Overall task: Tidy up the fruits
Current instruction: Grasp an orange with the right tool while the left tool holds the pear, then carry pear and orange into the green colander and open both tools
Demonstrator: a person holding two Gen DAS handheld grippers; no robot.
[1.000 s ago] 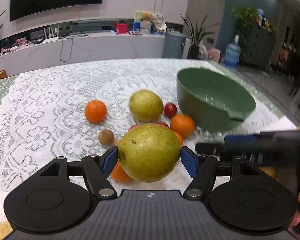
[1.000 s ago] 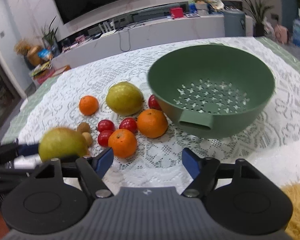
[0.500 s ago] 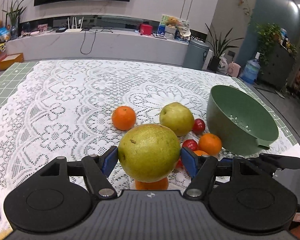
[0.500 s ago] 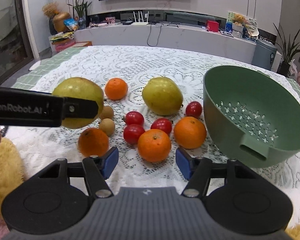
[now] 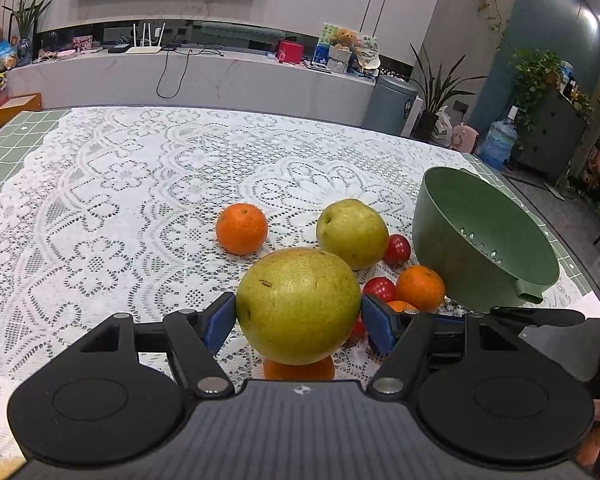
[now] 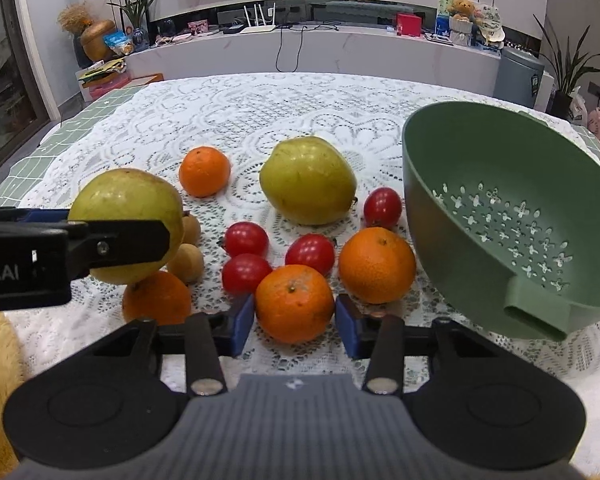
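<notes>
Above the lace-covered worktop, the left gripper is clamping a large green pear (lifted clear of the fruit below), while the right gripper is closing its fingers around an orange beside the green colander.

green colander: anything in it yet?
Empty. The right wrist view shows the green colander's bare perforated bottom; all the fruit is outside it, on the lace cloth or held.

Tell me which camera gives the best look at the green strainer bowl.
The right wrist view: the green strainer bowl sits close, showing its perforated inside, rim and spout. The left wrist view shows it smaller and from the side, with only a few holes visible.
</notes>
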